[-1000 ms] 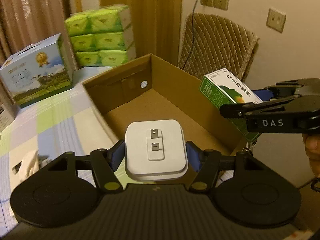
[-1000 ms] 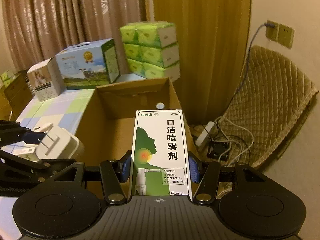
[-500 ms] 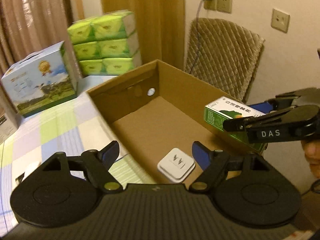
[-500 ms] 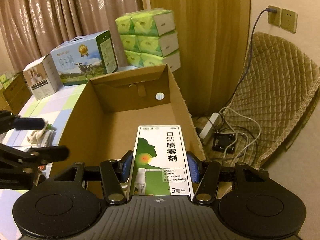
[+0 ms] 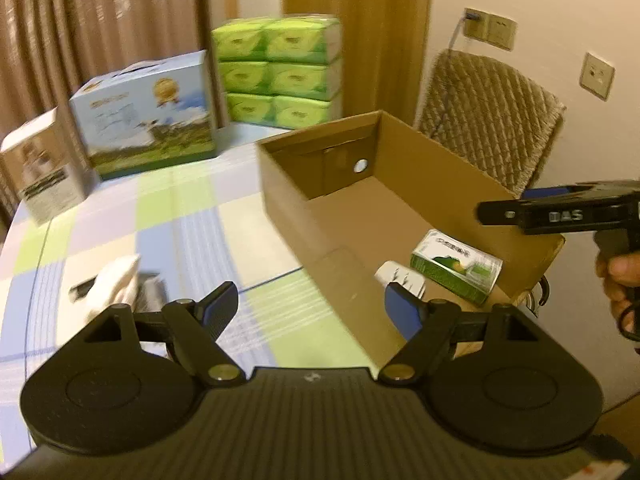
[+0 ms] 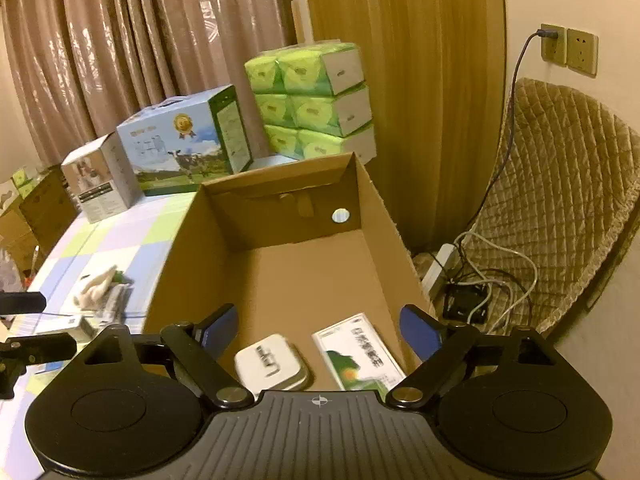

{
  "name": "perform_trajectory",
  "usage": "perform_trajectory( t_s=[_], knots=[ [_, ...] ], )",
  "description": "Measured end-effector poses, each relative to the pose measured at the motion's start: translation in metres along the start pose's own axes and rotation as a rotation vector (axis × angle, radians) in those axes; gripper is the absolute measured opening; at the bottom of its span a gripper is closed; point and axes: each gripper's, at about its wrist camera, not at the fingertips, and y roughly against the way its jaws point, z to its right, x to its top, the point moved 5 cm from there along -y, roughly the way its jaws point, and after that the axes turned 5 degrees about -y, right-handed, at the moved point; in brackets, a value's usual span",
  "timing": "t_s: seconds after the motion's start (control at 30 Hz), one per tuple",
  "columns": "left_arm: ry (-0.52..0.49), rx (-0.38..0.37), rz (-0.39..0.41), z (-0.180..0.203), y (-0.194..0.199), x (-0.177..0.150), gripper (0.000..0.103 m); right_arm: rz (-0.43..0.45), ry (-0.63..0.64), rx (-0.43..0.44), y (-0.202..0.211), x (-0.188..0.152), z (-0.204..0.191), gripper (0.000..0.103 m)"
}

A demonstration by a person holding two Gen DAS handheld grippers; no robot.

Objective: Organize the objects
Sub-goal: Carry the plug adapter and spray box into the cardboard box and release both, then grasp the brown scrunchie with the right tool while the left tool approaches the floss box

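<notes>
An open cardboard carton (image 5: 400, 152) (image 6: 384, 232) stands on the checked tablecloth. On its floor, near the front, a white plug adapter (image 5: 400, 278) (image 6: 272, 364) lies beside a green-and-white spray box (image 5: 456, 266) (image 6: 360, 356). My left gripper (image 5: 310, 304) is open with nothing in it, over the carton's left wall; it also shows as the left gripper (image 6: 36, 326) at the picture's edge. My right gripper (image 6: 320, 328) (image 5: 508, 208) hangs over the carton's front end. Its jaws are opening, and nothing is between them; the spray box lies below.
Left of the carton, a crumpled white cloth (image 5: 116, 280) and small items lie on the table. A milk carton case (image 5: 148, 120), a small box (image 5: 40, 168) and stacked tissue packs (image 5: 280, 72) stand behind. A quilted chair (image 5: 492, 120) and floor cables (image 6: 472, 280) are on the right.
The left gripper opened, dropped the adapter into the carton and swung left. The right gripper opened and the spray box fell flat onto the carton floor.
</notes>
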Motion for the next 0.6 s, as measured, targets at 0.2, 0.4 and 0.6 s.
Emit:
perform_trajectory(
  t_s=[0.2,0.4,0.6],
  knots=[
    [0.104,0.061,0.011,-0.034,0.042,-0.029,0.083,0.034,0.014,0.039,0.039,-0.008,-0.03,0.091],
    [0.193,0.139,0.001,-0.077,0.083,-0.07,0.089,0.056,0.077,0.129,0.074,-0.023,-0.088,0.1],
    [0.252,0.233,-0.021,-0.117,0.122,-0.116,0.102,0.034,0.107,0.192,0.082,-0.045,-0.139,0.101]
  ],
)
